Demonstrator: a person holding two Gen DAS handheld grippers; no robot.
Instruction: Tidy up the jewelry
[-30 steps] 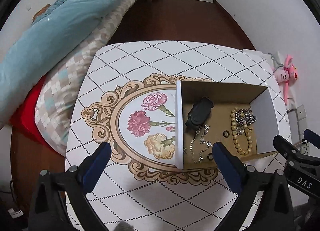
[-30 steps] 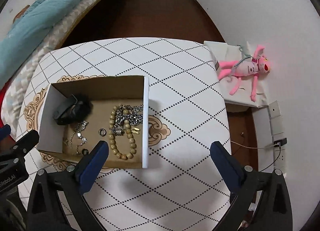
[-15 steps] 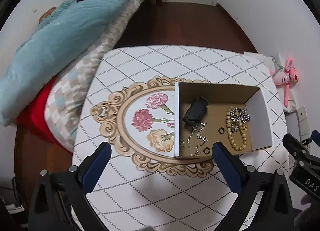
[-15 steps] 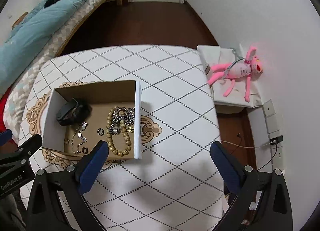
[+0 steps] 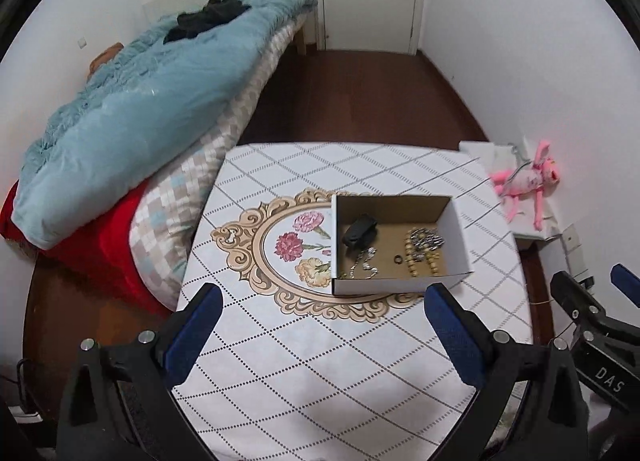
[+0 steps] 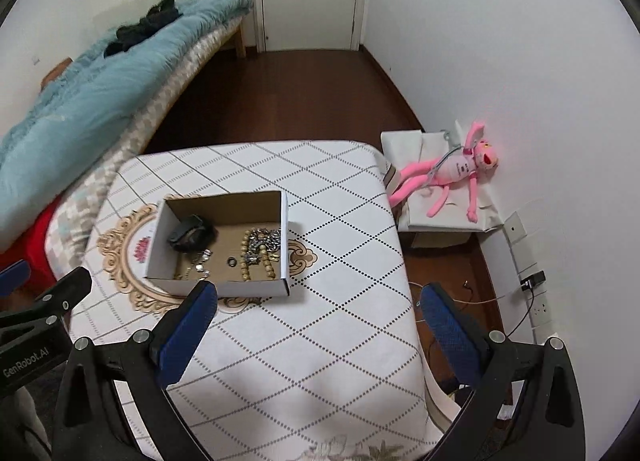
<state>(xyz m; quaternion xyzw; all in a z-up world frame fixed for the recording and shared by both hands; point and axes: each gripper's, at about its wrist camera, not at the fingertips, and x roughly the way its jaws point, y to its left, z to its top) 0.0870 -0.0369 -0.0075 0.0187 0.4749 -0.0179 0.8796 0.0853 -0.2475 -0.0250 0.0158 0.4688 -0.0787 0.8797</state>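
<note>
1. Leftmost on the desk [image 5: 280,361], the painted flower medallion [image 5: 296,245] is seen just beside the cardboard box [image 5: 380,284], whose near wall faces both pairs of tongs.
2. Inside the box, from left to right, are laid: a black pouch-like item [image 5: 360,230], a thin silver chain [image 5: 362,263], a small dark ring [image 5: 397,259], and a string of tan beads [image 5: 412,265] tangled at its far end with a silver link bracelet [image 5: 428,239].
3. Both chain and beads are stretched with their long axes running away from the tongs, near wall to far wall.
4. The left tongs [image 5: 320,331] are held wide apart and empty, above bare desk; the box is found ahead and slightly to their right.
5. The right tongs [image 6: 318,325] are likewise spread wide and carry nothing; the box [image 6: 224,287] is found ahead and to their left, their left fingertip [image 6: 202,297] overlapping its near wall in the right wrist view.
6. Neither pair is judged clearly nearer; the chain lies toward the left tongs, the beads [image 6: 256,261] toward the right tongs.
7. A reach forward and down over the near wall is judged to be required.
</note>
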